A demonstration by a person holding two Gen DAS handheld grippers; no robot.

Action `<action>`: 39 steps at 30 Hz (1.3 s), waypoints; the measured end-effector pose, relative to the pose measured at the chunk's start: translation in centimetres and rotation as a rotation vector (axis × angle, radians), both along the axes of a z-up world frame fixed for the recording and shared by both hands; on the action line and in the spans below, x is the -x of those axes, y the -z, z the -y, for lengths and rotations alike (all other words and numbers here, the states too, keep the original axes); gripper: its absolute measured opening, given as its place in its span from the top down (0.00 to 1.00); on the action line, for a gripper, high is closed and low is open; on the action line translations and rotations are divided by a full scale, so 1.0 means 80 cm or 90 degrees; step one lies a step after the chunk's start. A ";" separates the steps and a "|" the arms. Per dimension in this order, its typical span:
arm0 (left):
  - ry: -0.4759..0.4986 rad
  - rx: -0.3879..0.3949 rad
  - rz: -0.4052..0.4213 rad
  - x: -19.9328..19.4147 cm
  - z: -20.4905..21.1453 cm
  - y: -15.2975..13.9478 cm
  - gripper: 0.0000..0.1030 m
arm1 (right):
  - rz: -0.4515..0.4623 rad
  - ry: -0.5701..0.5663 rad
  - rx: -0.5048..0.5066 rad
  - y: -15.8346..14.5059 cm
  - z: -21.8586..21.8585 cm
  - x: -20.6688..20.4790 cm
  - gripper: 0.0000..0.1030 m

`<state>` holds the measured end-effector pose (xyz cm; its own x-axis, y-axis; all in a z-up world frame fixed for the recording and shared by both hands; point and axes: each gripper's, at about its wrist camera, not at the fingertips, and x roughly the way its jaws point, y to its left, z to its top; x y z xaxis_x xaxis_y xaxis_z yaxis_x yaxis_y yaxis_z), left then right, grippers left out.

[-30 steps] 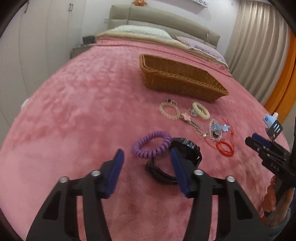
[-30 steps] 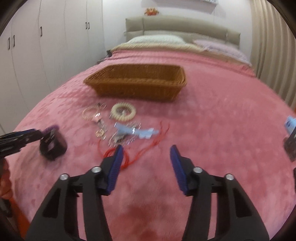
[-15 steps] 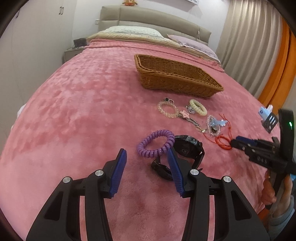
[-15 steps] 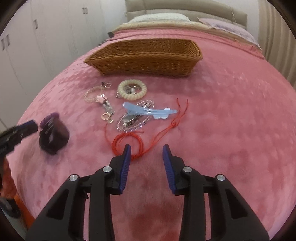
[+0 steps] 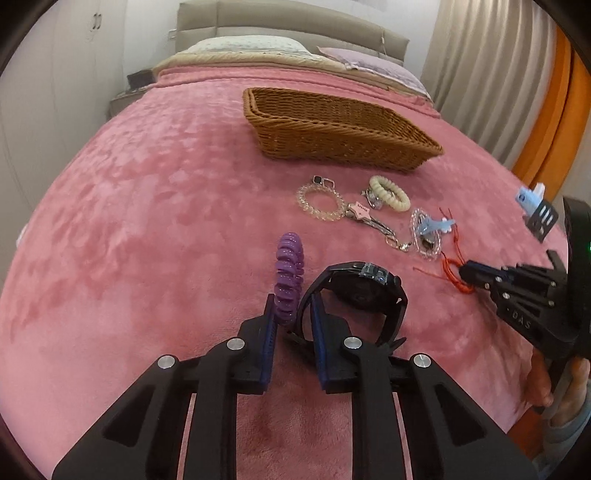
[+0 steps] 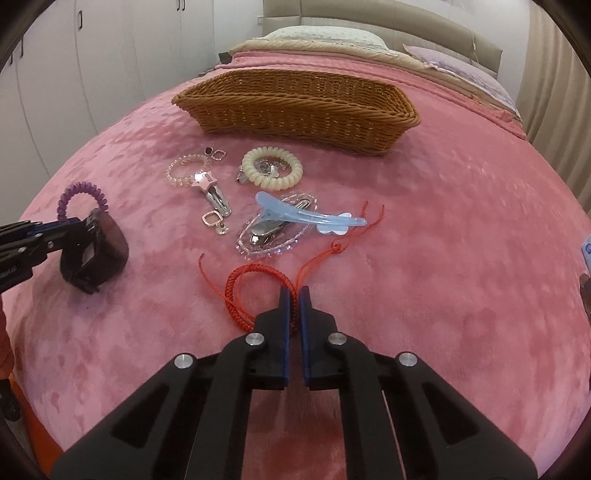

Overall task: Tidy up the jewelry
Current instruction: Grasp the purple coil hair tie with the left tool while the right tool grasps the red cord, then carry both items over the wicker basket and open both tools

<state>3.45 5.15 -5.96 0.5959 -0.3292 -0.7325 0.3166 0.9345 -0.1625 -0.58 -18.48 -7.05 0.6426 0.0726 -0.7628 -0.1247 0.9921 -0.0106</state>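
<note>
While its jaws have just been closing, the left gripper (image 5: 293,308) pinches the near edge of a purple coil hair tie (image 5: 289,275), which stands up on edge between the blue pads. The strap of a black watch (image 5: 364,293) also sits between the pads, just beside the tie; whether it is pinched too I cannot tell. The watch rests on the pink blanket (image 5: 147,221) covering the bed.

The right gripper (image 6: 294,295) has likewise just been closing and now clenches a red braided cord bracelet (image 6: 238,291), its loose ends trailing away over the blanket.

Beyond the red cord lie a blue hair clip (image 6: 306,216) across a clear oval clip (image 6: 275,230), then a cream coil hair tie (image 6: 272,168) and a clear beaded bracelet (image 6: 184,171) with a pink star clip (image 6: 207,181) beside it. Farther back stands a long brown wicker basket (image 6: 295,110). Pillows (image 6: 325,37) and a padded headboard (image 6: 369,11) are at the far end of the bed.
</note>
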 end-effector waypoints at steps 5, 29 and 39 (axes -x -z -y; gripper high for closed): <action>-0.001 0.037 0.019 0.008 -0.005 -0.010 0.88 | 0.023 -0.008 -0.013 -0.015 0.009 0.011 0.97; 0.054 0.128 0.156 -0.020 0.029 -0.133 0.92 | 0.199 -0.029 0.009 -0.138 0.015 -0.021 0.97; 0.060 0.029 0.115 -0.198 0.139 -0.132 0.92 | 0.178 -0.011 0.018 -0.143 0.028 -0.205 0.97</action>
<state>19.32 -5.94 4.63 0.6811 -0.4204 -0.5995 0.4304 0.8922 -0.1366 15.81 -20.70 4.38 0.8274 0.0665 -0.5576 -0.1302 0.9886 -0.0753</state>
